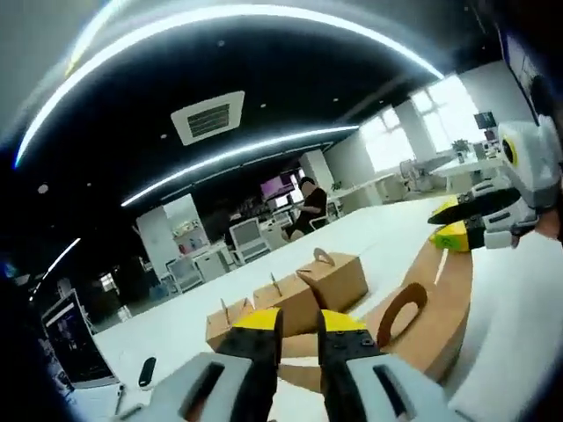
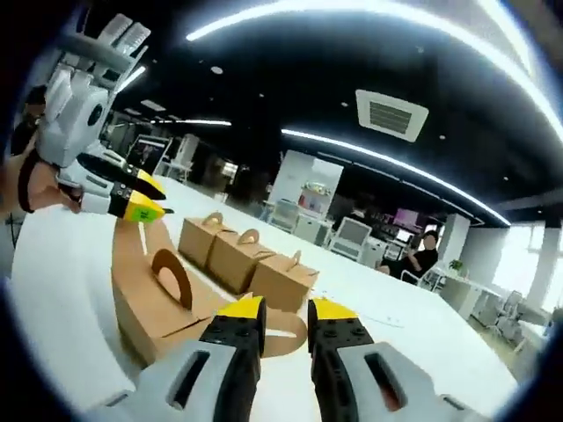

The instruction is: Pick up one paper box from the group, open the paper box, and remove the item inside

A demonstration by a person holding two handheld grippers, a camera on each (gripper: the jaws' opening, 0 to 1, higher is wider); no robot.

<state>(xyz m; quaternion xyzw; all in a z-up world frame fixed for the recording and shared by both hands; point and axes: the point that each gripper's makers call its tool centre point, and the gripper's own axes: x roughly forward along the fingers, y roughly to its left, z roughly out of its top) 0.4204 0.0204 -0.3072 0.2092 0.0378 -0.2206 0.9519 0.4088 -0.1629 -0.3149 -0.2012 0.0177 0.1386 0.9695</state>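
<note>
Cardboard boxes (image 1: 290,299) behind unfolded box (image 1: 431,308)

The left gripper (image 1: 300,327) rises from six o'clock in the left gripper view, its yellow-tipped jaws nearly closed with only a narrow gap. The right gripper (image 2: 285,314) rises from six o'clock in the right gripper view, with its jaws also close together.

You get bright ceiling light strips (image 1: 237,18) bowed by fisheye, window (image 1: 440,105) glare at right, dark soft edges
</note>
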